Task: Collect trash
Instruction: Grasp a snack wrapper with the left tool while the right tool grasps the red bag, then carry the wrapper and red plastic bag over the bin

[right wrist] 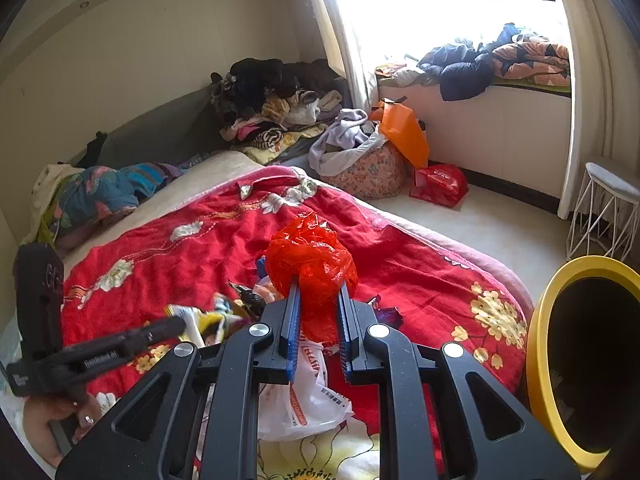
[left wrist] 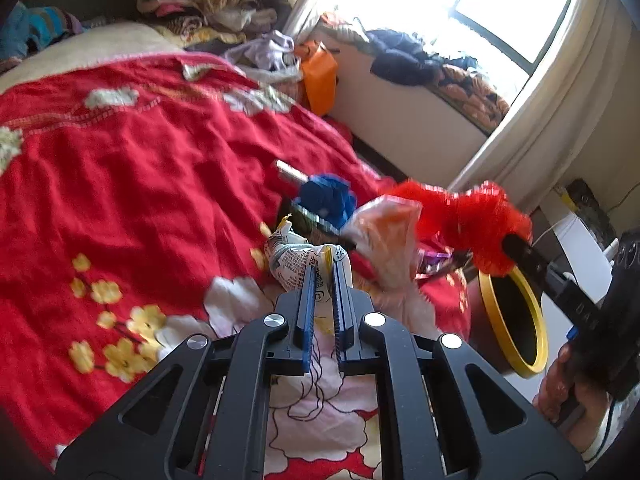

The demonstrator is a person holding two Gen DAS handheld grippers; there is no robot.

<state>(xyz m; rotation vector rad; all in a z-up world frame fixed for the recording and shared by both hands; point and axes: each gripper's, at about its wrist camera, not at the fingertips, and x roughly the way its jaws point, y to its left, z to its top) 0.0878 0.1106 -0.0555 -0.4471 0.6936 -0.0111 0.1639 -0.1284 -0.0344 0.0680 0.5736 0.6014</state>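
Observation:
My left gripper (left wrist: 325,266) is shut on a crumpled white printed wrapper (left wrist: 290,258), held just above the red flowered blanket (left wrist: 140,168). My right gripper (right wrist: 318,286) is shut on a bunched red plastic bag (right wrist: 310,260); in the left wrist view the same red bag (left wrist: 468,210) hangs to the right, above the bed's edge. Between the two lie a blue crumpled piece (left wrist: 330,196) and a clear orange-tinted bag (left wrist: 384,228). A white printed plastic bag (right wrist: 308,404) lies on the blanket under the right gripper. The left gripper (right wrist: 176,326) shows blurred at the left with the wrapper (right wrist: 204,320).
A dark bin with a yellow rim (right wrist: 536,340) stands beside the bed on the right, also visible as the bin (left wrist: 500,280). A purple wrapper (right wrist: 386,312) lies near the bed edge. Clothes piles, an orange bag (right wrist: 404,132) and a white wire stool (right wrist: 608,216) stand farther off.

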